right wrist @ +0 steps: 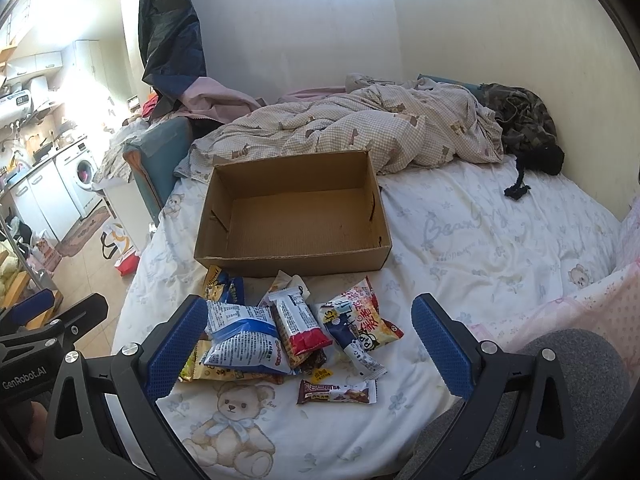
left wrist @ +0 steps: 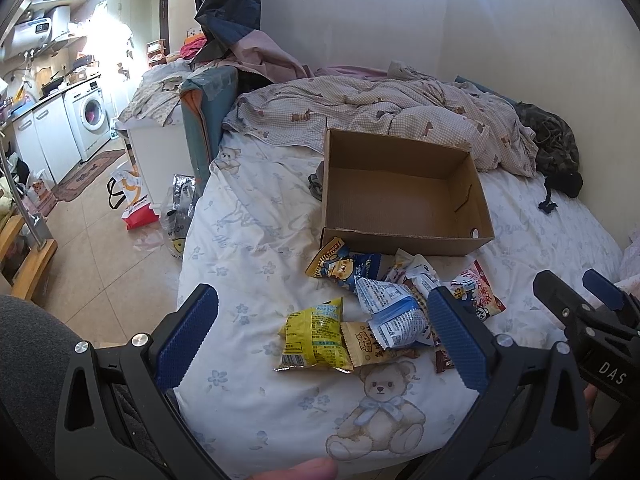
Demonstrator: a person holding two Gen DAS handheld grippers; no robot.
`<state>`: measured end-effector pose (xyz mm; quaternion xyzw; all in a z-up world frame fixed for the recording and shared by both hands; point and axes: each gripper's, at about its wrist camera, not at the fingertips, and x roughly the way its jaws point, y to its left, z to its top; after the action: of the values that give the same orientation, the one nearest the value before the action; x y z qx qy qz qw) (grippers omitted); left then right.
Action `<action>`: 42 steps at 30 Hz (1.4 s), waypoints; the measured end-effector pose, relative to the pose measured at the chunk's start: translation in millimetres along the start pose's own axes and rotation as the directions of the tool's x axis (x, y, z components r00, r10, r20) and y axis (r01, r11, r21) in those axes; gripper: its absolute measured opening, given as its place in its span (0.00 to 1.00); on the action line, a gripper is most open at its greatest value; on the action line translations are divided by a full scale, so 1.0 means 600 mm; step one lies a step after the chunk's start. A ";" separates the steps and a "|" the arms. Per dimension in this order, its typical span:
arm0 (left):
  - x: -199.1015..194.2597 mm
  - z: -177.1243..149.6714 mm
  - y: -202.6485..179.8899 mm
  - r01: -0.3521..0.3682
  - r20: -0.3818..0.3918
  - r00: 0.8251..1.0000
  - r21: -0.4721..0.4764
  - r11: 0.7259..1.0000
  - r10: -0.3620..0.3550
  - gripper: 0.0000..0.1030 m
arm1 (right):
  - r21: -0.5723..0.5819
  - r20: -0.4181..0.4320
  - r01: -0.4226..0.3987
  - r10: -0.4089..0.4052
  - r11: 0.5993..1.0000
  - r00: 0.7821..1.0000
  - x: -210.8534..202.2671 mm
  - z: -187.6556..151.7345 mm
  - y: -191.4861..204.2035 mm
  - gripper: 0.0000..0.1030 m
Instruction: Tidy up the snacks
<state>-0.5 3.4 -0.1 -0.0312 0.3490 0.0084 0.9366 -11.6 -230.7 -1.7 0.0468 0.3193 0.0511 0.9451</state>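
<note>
An open, empty cardboard box (left wrist: 404,196) (right wrist: 296,216) sits on the bed. In front of it lies a pile of snack packets: a yellow packet (left wrist: 314,336), a blue-and-white bag (left wrist: 394,312) (right wrist: 244,338), a red-and-white bar (right wrist: 300,322), a red-printed packet (right wrist: 360,316) and a brown bar (right wrist: 336,392). My left gripper (left wrist: 324,344) is open, hovering above the yellow packet and the left of the pile. My right gripper (right wrist: 308,348) is open above the middle of the pile; it also shows in the left wrist view (left wrist: 576,296). Both are empty.
The bed sheet (right wrist: 480,248) has a bear print. A rumpled duvet (right wrist: 360,128) and dark clothes (right wrist: 528,124) lie behind the box. Bags (left wrist: 132,196) sit on the floor left of the bed, with a kitchen and washing machine (left wrist: 90,116) beyond.
</note>
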 end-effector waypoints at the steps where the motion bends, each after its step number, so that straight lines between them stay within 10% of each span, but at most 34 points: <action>1: 0.000 0.002 0.004 -0.001 -0.001 1.000 -0.005 1.000 0.001 1.00 | 0.001 -0.001 -0.001 0.001 1.000 1.000 0.000 0.000 -0.001 1.00; 31: 0.036 0.030 0.017 -0.031 -0.128 0.991 0.007 0.999 0.032 1.00 | 0.102 -0.119 -0.044 0.056 0.994 0.991 0.030 0.009 -0.031 1.00; 38: 0.116 0.060 0.033 -0.036 -0.311 0.950 0.014 0.999 0.039 1.00 | 0.205 -0.337 -0.066 0.134 0.977 0.932 0.108 0.015 -0.080 1.00; 42: 0.172 0.060 0.066 -0.045 -0.443 0.896 -0.048 0.998 0.019 1.00 | 0.257 -0.423 -0.062 0.170 0.964 0.890 0.149 0.009 -0.100 1.00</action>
<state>99.8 44.4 -42.7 -0.0534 0.5525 0.0263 0.8314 66.4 -279.1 -58.3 0.1653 0.5257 0.0790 0.8307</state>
